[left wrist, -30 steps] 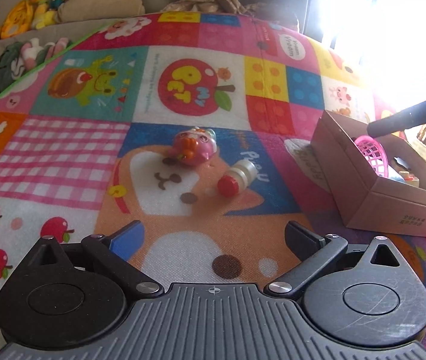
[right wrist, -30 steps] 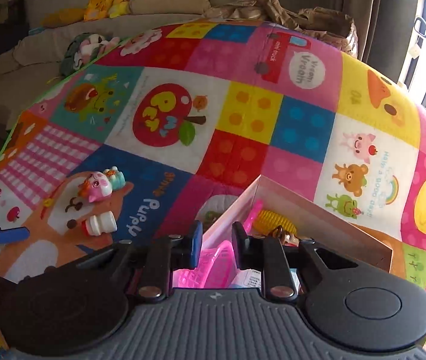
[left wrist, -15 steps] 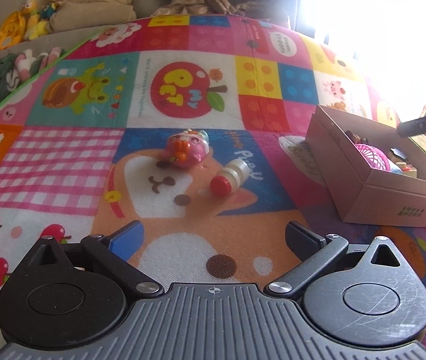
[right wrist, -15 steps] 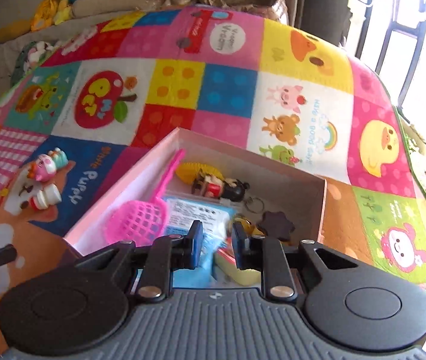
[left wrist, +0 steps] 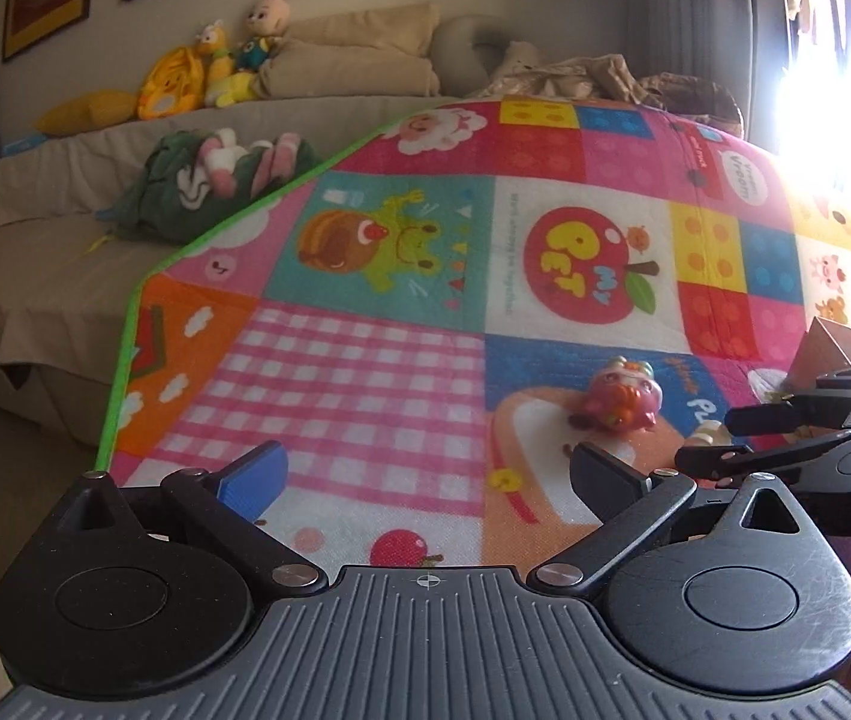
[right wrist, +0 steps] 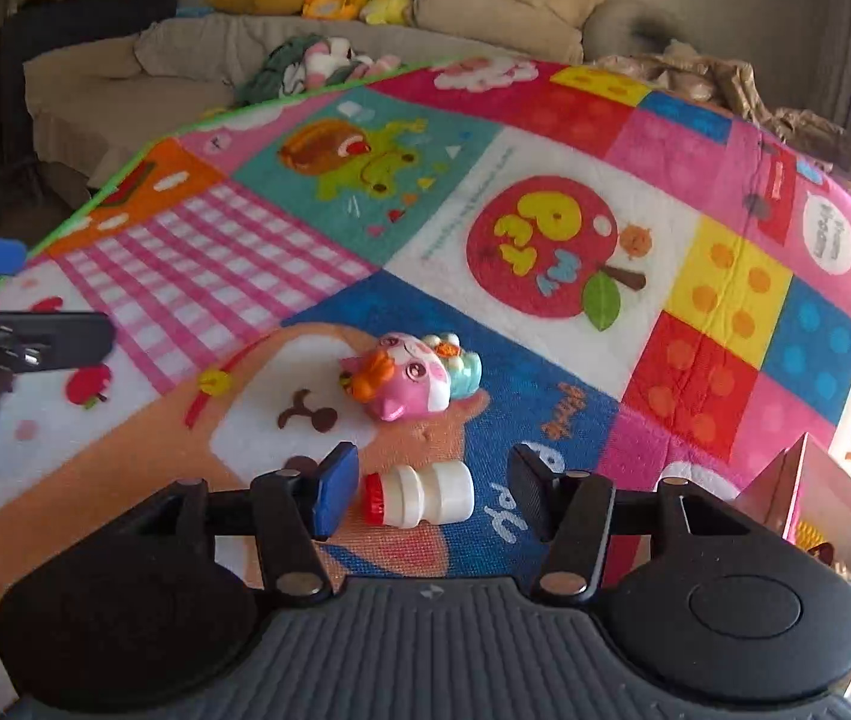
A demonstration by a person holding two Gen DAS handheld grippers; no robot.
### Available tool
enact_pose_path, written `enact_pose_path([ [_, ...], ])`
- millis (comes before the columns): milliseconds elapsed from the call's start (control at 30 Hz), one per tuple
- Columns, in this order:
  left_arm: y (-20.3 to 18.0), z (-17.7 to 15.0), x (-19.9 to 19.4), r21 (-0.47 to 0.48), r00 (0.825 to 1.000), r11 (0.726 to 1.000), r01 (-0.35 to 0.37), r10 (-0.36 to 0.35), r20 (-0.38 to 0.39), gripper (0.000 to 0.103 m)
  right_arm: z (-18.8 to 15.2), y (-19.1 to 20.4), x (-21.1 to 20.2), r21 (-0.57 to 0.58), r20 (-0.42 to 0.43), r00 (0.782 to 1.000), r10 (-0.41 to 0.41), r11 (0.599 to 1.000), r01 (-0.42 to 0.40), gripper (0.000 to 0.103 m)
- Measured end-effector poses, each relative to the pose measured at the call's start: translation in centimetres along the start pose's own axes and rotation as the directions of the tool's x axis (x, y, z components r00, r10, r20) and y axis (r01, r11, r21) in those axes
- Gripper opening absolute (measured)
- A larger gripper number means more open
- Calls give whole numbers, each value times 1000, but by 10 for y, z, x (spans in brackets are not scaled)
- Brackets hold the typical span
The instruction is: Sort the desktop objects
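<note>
A small white bottle with a red cap (right wrist: pixel 422 500) lies on its side on the play mat, between the open fingers of my right gripper (right wrist: pixel 434 495), which touch nothing. A pink pig toy (right wrist: pixel 410 381) lies just beyond it; it also shows in the left wrist view (left wrist: pixel 623 399). My left gripper (left wrist: pixel 425 477) is open and empty, low over the mat's pink checked patch, left of the toys. The right gripper appears from the side in the left wrist view (left wrist: pixel 725 438), hiding most of the bottle. The cardboard box (right wrist: pixel 809 492) stands at the right.
The colourful play mat (left wrist: pixel 401 252) has a green edge at the left. Beyond it a beige sofa (left wrist: pixel 53 252) carries plush toys (left wrist: pixel 221 60) and bundled clothes (left wrist: pixel 215 180). Bright window glare fills the upper right of the left wrist view.
My right gripper left the box, swung left and down to the white bottle, and opened wide. My left gripper turned left, so the toys now sit at its right.
</note>
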State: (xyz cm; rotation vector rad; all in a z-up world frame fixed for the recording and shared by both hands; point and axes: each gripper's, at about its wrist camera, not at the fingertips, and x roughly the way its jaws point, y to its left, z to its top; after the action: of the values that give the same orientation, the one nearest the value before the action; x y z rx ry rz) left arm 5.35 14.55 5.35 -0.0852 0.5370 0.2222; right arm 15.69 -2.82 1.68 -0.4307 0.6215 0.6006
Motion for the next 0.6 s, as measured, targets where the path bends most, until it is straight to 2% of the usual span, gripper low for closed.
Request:
enact_pose_path([
  [33, 0, 0, 1, 5, 1000, 1000, 11, -11, 0, 103, -3, -3, 4, 37, -20, 1000, 8, 999, -8, 43],
  [100, -4, 2, 5, 16, 999, 999, 38, -38, -7, 103, -9, -8, -8, 62, -7, 998, 70, 996, -70, 43],
  [200, -21, 9, 27, 33, 995, 995, 95, -94, -25, 103, -27, -6, -45, 9, 35, 991, 128, 992, -128, 43],
  [333, -54, 19, 67, 50, 984, 985, 164, -159, -85, 102, -66, -13, -92, 10, 20, 983, 184, 983, -185, 43],
  [400, -72, 21, 86, 74, 980, 981, 178, -170, -102, 102, -87, -20, -111, 44, 12, 987, 163, 986, -163, 43],
  [433, -83, 19, 95, 95, 985, 984, 150, -140, -102, 102, -98, -24, -120, 70, 8, 990, 143, 987, -143, 43],
  [467, -92, 19, 103, 113, 989, 987, 117, -106, -102, 98, -108, -28, -128, 97, 9, 993, 116, 988, -116, 43],
  [500, -98, 19, 110, 121, 990, 987, 102, -90, -105, 85, -119, -32, -136, 119, 11, 997, 80, 990, -81, 43],
  [567, -104, 21, 119, 117, 987, 987, 111, -96, -126, 75, -140, -35, -149, 141, 17, 1000, 14, 990, -16, 43],
  [600, -107, 22, 122, 122, 988, 987, 101, -85, -133, 75, -149, -37, -154, 158, 16, 1000, -4, 987, 1, 43],
])
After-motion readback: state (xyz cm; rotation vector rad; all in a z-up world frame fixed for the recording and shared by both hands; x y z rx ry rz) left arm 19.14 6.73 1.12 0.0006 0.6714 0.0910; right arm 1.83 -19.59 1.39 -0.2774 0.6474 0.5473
